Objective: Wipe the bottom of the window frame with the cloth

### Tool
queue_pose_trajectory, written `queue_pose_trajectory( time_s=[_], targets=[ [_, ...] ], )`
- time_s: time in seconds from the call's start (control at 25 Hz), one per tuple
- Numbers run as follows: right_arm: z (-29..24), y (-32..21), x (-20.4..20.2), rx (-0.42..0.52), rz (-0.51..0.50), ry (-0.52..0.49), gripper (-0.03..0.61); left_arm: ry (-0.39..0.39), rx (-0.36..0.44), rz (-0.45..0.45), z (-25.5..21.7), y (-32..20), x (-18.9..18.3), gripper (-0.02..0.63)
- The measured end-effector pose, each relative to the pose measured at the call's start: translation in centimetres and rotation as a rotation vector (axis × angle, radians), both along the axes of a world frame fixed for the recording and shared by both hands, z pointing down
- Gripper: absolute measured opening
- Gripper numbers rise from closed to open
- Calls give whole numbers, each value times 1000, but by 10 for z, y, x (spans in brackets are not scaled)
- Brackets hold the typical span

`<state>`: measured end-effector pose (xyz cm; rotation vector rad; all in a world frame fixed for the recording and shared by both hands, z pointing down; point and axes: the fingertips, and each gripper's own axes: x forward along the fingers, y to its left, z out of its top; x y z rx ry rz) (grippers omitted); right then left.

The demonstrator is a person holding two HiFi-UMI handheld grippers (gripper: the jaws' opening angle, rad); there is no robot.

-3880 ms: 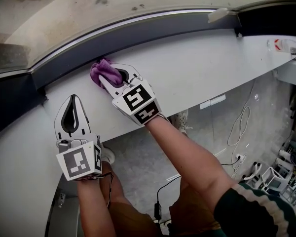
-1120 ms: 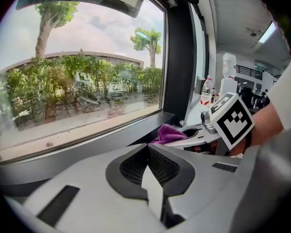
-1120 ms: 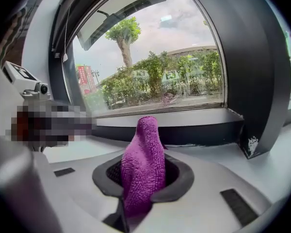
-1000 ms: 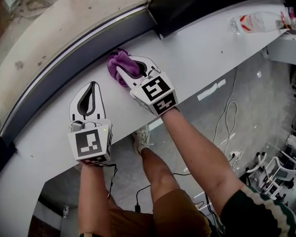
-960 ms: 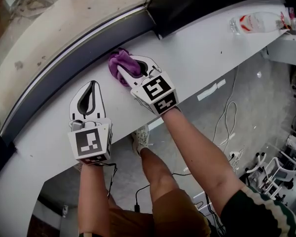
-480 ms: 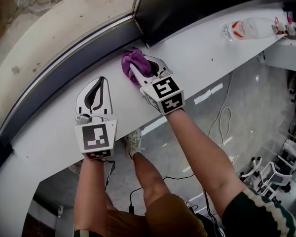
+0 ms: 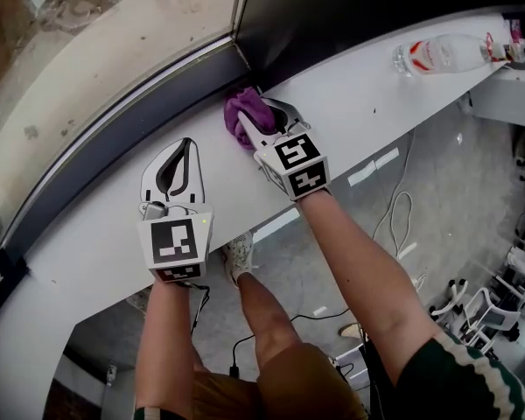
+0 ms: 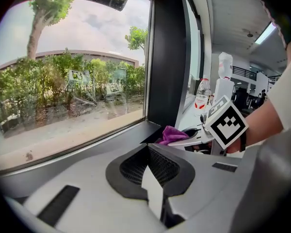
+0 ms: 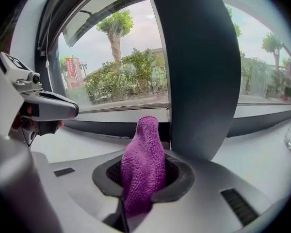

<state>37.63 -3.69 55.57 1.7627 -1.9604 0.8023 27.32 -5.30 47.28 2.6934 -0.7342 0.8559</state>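
Right gripper (image 7: 255, 122) pinches the purple cloth (image 7: 243, 108) at the frame (image 7: 149, 108) bottom, by the dark post. It looks soft, light and floppy, so the bunched middle is the best hold. Left gripper (image 7: 185, 147), jaws pressed together and empty, rests on the sill (image 7: 376, 86).

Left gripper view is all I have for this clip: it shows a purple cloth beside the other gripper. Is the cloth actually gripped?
Observer: Yes. The right gripper view shows the right gripper shut on the purple cloth, which sticks out past its tips.
Operator: Where does the cloth tip reach?
Observer: In that view, to the foot of the dark bottom frame, beside the upright post.
Operator: And my gripper?
Observer: Head view: the left gripper is over the white sill, apart from the cloth.
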Motion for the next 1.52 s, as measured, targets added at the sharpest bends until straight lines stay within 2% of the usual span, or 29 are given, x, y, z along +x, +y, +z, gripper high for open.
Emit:
queue_pose_trajectory(
  time_s=[0.2, 0.36, 0.56, 0.68, 0.8, 0.92, 1.04, 1.52],
  targets=[
    [5, 1, 0, -23, 1, -20, 97, 21, -48, -9, -3, 1, 7, 8],
    [5, 1, 0, -25, 3, -22, 97, 16, -44, 4, 3, 6, 10, 8],
    [7, 4, -4, -24, -17, -9, 97, 31, -83, -5, 7, 14, 15, 8],
    [7, 6, -3, -27, -25, -13, 97, 33, -84, 0, 8, 17, 19, 8],
    [6, 6, -2, -21, -27, -10, 97, -4, -55, 42, 16, 19, 17, 8],
    [10, 14, -6, -29, -29, -16, 97, -3, -75, 69, 17, 29, 21, 8],
    [10, 20, -7, -30, -20, -26, 97, -10, -61, 110, 17, 39, 24, 8],
    [10, 45, -14, -52, -36, -13, 97, -13, -94, 118, 22, 51, 17, 8]
  ],
)
